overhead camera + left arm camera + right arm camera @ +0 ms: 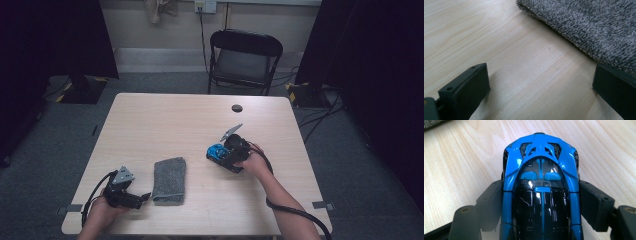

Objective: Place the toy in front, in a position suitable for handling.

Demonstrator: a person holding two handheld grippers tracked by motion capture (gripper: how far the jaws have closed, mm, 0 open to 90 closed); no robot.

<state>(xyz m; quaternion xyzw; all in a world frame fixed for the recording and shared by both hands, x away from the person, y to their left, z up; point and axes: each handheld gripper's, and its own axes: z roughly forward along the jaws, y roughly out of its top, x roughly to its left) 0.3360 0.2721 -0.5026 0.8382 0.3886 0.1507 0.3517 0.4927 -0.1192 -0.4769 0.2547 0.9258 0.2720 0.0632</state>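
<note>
— What was laid out, from the largest down?

— A wooden table [165,120] was seen, with a folded grey towel [169,180] laid near its front edge.

— And the tools?

— The left gripper [144,197] was held just beside the towel, its jaws spread wide apart over bare wood. The right gripper [216,153] was clamped on a blue toy car [540,185], which was kept low over the table, right of the towel.

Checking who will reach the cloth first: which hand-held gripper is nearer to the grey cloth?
Left. The left hand-held gripper sits just beside the grey cloth; the right hand-held gripper is farther off, clamped on the blue toy car.
</note>
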